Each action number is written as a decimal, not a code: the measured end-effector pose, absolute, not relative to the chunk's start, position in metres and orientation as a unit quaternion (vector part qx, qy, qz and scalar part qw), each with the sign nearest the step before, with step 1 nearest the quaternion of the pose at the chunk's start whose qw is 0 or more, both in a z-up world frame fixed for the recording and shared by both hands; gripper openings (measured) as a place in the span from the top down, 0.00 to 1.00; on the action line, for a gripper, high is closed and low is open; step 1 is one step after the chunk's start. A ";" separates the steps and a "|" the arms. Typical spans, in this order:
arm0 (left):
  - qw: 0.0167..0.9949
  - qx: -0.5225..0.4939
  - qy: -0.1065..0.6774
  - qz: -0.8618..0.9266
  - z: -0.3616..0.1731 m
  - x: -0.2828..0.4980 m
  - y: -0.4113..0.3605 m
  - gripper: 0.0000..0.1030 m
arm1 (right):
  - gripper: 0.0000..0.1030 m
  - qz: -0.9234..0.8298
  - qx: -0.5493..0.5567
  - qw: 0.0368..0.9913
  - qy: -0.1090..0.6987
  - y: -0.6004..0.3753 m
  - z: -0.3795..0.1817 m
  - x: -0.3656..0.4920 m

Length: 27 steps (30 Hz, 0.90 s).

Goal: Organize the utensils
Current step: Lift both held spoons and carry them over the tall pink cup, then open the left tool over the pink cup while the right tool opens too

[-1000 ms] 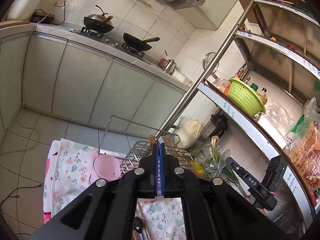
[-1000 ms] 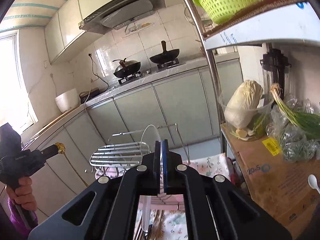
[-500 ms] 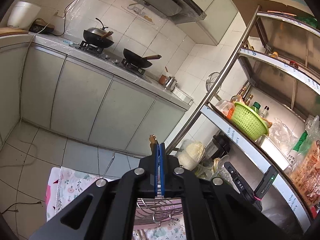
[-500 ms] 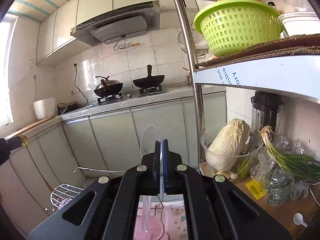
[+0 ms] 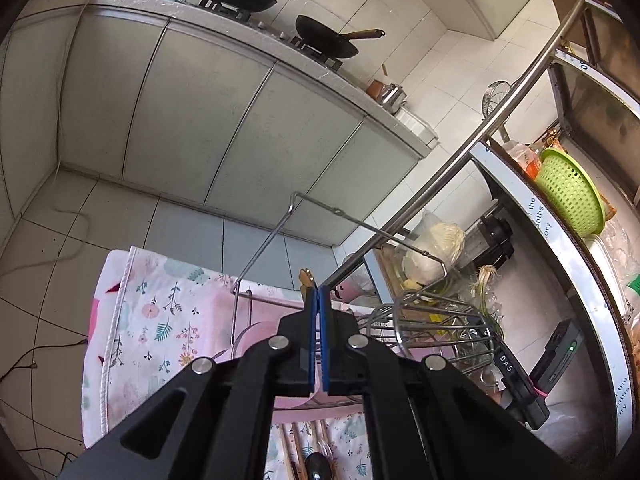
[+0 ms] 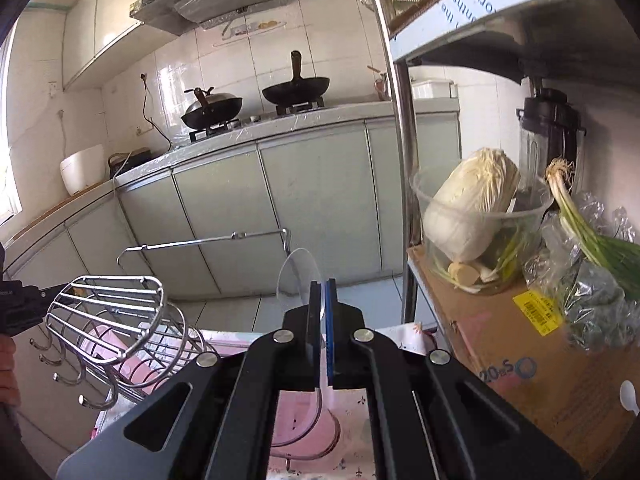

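Your left tool (image 5: 319, 300) was pressed together on a slim brown, wood-like handle (image 5: 306, 279) whose tip poked out just above the blue pads; what kind of utensil it was, you could not tell from that view. Just below and to the right of the tool stood the wire utensil rack (image 5: 436, 328), on the floral cloth (image 5: 160, 320) spread over the worktop. Near the bottom edge, under the tool, a spoon (image 5: 316, 466) and some chopsticks (image 5: 298, 450) lay on the cloth.

Your right tool (image 6: 320, 300) was pinching a clear plastic spoon (image 6: 298, 276), its bowl rising above the pads and its stem running down between them. The rack (image 6: 116, 316) stood to the lower left of that tool, apart from it, with a pink dish (image 6: 100, 344) behind its wires. Your left tool (image 6: 20, 308) showed at the left edge, just beside the rack.
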<state>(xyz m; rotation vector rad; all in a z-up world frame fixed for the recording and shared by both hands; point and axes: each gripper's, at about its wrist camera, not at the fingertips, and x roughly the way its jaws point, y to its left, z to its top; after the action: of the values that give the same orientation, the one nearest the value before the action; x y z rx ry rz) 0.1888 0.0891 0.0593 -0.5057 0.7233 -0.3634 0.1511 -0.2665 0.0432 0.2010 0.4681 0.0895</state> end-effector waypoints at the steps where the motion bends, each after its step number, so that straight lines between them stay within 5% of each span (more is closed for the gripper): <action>1: 0.887 -0.245 0.352 -0.172 0.055 0.190 0.090 0.99 | 0.98 0.044 0.099 0.966 0.234 -0.265 0.044 0.151; 10: 0.882 -0.262 0.360 -0.153 0.045 0.193 0.097 0.97 | 0.96 0.066 0.099 0.953 0.277 -0.255 0.041 0.154; 15: 0.890 -0.260 0.348 -0.139 0.049 0.187 0.099 0.68 | 0.87 0.071 0.111 0.945 0.301 -0.257 0.038 0.157; 18: 0.893 -0.256 0.343 -0.140 0.053 0.184 0.100 0.67 | 0.74 0.071 0.117 0.944 0.301 -0.259 0.038 0.153; 27: 0.902 -0.248 0.325 -0.136 0.067 0.163 0.103 0.66 | 0.72 0.066 0.122 0.949 0.284 -0.266 0.045 0.127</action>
<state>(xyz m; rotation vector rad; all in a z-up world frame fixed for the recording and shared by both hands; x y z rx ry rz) 0.1627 0.1033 0.0667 -0.5124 0.6725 -0.2815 0.1266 -0.2656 0.0452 0.2490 0.5772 0.1342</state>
